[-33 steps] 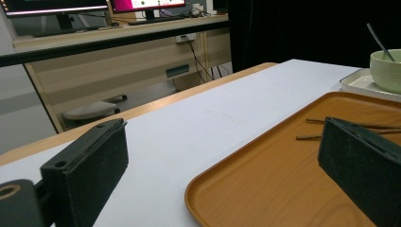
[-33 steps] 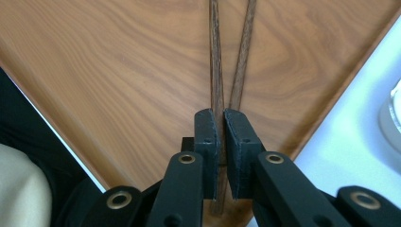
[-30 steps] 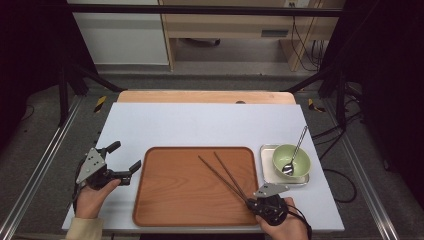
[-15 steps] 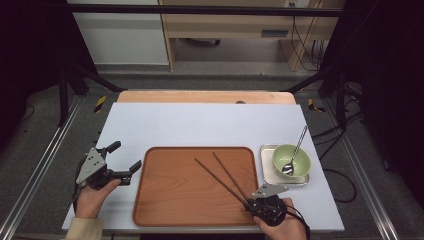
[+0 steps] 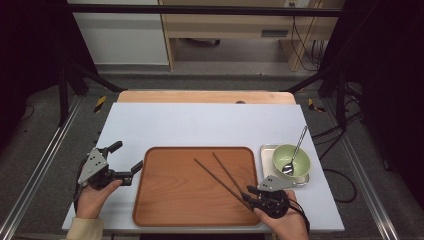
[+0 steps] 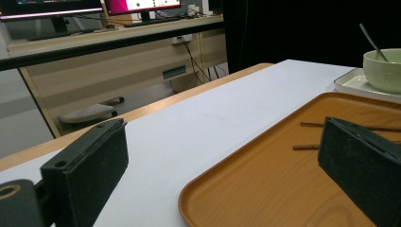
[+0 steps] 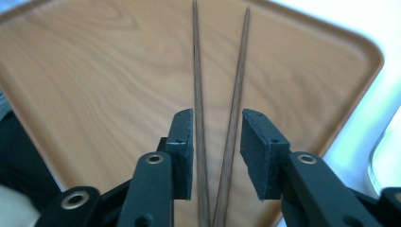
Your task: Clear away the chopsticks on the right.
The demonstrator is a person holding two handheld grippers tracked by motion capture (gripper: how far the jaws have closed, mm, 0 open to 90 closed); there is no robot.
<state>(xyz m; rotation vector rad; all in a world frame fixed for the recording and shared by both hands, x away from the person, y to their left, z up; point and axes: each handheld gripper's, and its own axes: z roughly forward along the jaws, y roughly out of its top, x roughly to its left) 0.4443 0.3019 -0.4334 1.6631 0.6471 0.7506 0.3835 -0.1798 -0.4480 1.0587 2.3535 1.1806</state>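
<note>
Two dark wooden chopsticks lie in a narrow V on the brown wooden tray. Their near ends pass between the jaws of my right gripper at the tray's front right corner. In the right gripper view the chopsticks run up between the two black pads of the right gripper, with a gap left beside the right stick. My left gripper rests open on the white table just left of the tray, holding nothing. The left gripper view looks over the tray between the wide jaws of the left gripper at the chopstick tips.
A pale green bowl with a metal spoon leaning in it stands on a small white tray, right of the wooden tray. The bowl also shows in the left gripper view. Behind the tray lies bare white tabletop.
The chopsticks' far tips have shifted slightly left and toward the front of the tray, along with the right gripper. The left gripper has not moved.
</note>
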